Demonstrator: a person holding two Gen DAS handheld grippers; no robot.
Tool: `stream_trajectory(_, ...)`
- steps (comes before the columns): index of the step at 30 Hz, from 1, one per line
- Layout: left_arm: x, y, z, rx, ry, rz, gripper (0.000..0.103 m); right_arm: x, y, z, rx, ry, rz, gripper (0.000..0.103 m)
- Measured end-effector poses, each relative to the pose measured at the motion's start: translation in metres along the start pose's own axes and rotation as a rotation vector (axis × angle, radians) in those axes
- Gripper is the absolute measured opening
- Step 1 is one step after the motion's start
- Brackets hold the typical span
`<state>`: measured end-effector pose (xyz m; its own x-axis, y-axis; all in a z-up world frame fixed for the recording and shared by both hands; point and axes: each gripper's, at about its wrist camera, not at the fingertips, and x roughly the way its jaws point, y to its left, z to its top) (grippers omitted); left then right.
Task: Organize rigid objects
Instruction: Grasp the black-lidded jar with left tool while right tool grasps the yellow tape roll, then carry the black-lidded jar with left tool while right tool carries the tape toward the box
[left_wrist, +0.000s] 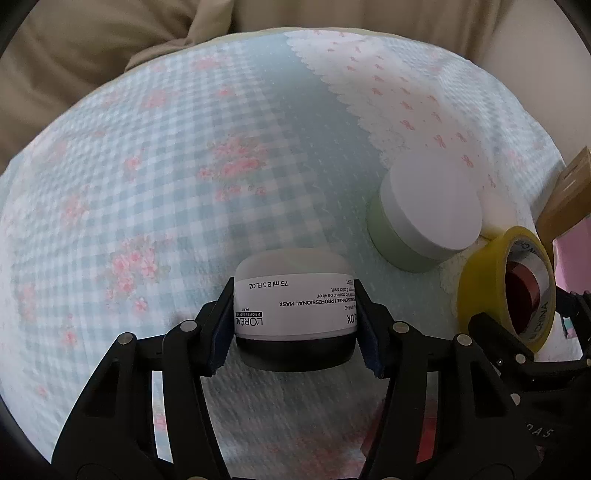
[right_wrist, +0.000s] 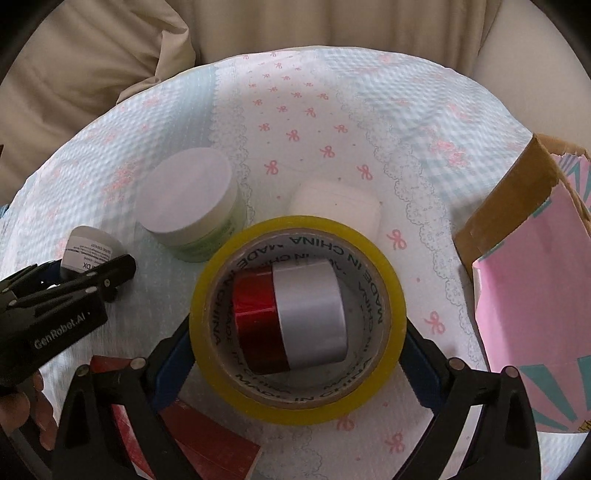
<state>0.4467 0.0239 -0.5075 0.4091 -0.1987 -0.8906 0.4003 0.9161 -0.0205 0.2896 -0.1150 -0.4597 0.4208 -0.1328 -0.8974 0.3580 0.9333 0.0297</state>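
Both fisheye views are evenly lit by soft, diffuse light; shadows are faint and short. Straight lines bow strongly toward the dark circular rims. The patterned cloth (left_wrist: 155, 155) looks washed out and slightly smeared, with blur heaviest near the lower edges. Mild sheen shows on the yellow tape roll (right_wrist: 295, 402). Centres stay reasonably sharp.
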Motion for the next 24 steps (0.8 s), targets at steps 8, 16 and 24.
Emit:
stream_trajectory(8, -0.017, 0.003, -0.003, -0.028, -0.013, 0.001, 0.053, -0.012, -0.002, 0.001, 0.004, -0.023, 0.017, 0.097)
stream_trajectory(16, -0.06, 0.004, 0.003, -0.039, -0.056, 0.011, 0.053, -0.044, -0.001, 0.003, -0.01, -0.067, 0.034, 0.097)
stream_trajectory(24, -0.137, 0.003, 0.013, -0.067, -0.105, -0.018, 0.053, -0.107, -0.006, 0.014, 0.005, -0.112, 0.064, 0.097)
